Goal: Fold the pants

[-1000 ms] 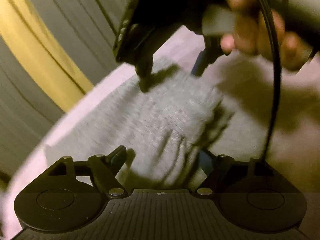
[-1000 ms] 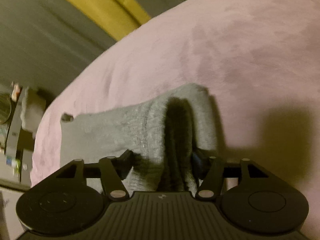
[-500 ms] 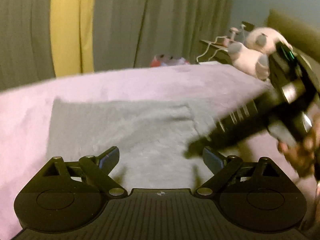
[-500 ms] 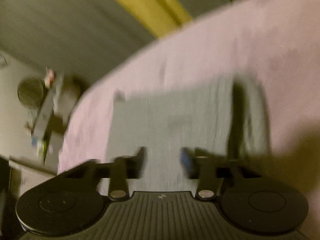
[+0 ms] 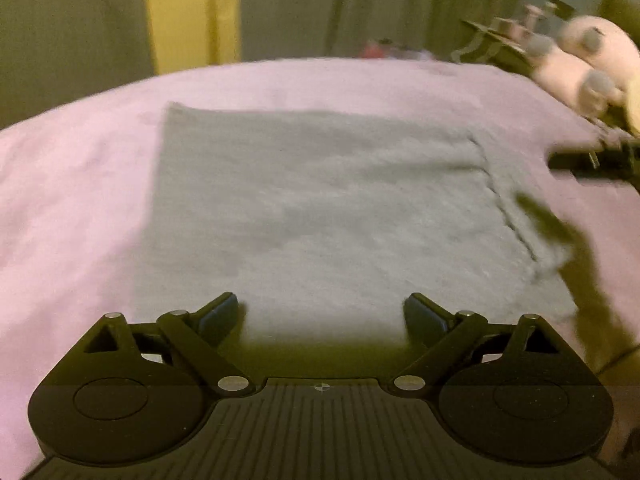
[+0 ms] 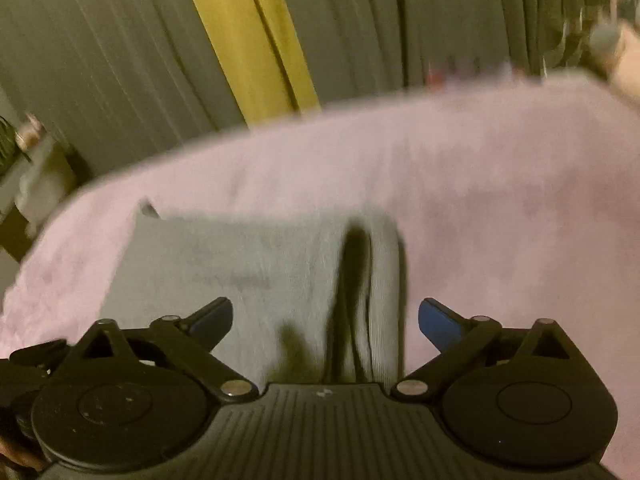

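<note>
The grey pants (image 5: 320, 208) lie folded into a flat rectangle on the pink blanket (image 5: 72, 184) (seemingly near done), left gripper (image 5: 320, 312) spread empty, right gripper (image 6: 325, 316) opening, gripping nothing

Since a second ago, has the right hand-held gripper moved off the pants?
Yes. The right hand-held gripper, jaws opening, has let go and backed away; the grey pants now lie flat on the pink blanket.

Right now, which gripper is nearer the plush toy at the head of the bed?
Right. In the left wrist view the right gripper hangs just below the plush toy; the left gripper hovers over the folded grey pants, farther off.
</note>
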